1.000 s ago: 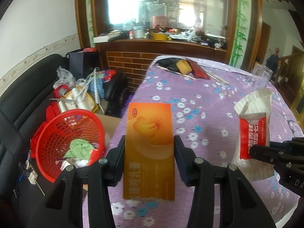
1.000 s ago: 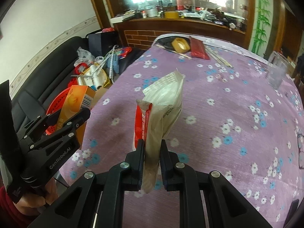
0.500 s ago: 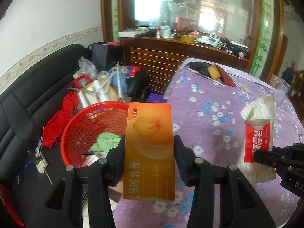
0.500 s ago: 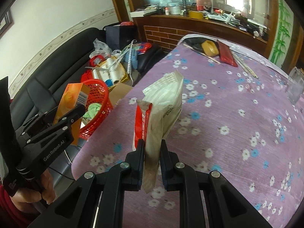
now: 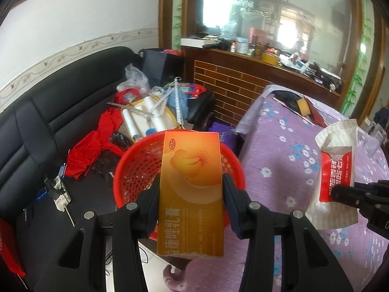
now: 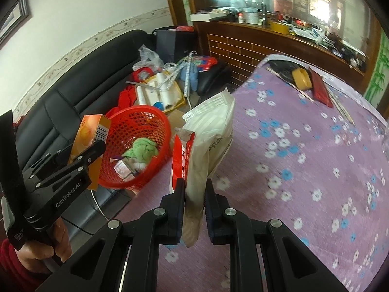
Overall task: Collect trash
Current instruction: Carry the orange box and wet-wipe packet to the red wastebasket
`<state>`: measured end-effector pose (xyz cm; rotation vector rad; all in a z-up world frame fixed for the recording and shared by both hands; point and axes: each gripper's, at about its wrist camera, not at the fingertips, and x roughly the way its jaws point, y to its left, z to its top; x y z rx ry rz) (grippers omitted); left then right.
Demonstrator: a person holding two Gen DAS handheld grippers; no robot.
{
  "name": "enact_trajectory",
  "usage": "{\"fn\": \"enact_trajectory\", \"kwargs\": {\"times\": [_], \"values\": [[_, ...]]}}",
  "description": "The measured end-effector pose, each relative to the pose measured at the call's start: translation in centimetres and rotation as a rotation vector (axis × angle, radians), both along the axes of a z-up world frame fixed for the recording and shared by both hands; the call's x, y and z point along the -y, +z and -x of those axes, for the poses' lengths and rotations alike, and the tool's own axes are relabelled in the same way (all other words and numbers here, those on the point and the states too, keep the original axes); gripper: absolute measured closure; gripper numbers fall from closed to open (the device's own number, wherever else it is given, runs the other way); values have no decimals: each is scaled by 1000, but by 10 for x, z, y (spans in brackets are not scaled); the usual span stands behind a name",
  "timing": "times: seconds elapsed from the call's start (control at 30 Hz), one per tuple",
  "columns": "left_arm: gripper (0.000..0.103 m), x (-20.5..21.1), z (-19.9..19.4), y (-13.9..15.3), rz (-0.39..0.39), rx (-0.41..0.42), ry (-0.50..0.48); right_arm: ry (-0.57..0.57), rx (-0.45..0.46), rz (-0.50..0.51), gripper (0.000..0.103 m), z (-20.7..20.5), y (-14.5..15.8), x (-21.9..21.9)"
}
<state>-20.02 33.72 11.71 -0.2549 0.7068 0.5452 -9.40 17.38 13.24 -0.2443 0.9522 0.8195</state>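
Trash is partly collected: green scrap and small packets already lie in the red basket [image 6: 136, 146] off the table's left edge. An orange box [image 5: 190, 189] is clamped in the left tool [image 5: 190, 209] over the basket; a wipes pack [image 6: 206, 143] is pinched in the right tool [image 6: 193, 209] above the table [image 6: 304, 170]. Neither is dropped yet. Far-end table items cannot be made out clearly.

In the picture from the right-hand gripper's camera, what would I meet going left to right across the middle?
Left gripper holding the orange box → red basket → white and red packet in the right gripper → purple flowered tablecloth.
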Motion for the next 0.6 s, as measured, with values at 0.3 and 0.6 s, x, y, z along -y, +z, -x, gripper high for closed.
{"fn": "enact_trajectory", "kwargs": {"times": [0.3, 0.6], "values": [[57, -35, 3, -7, 26, 2, 37, 50, 10, 21, 86, -3, 0, -44], [57, -67, -4, -25, 64, -20, 63, 57, -15, 36, 86, -13, -11, -77]]}}
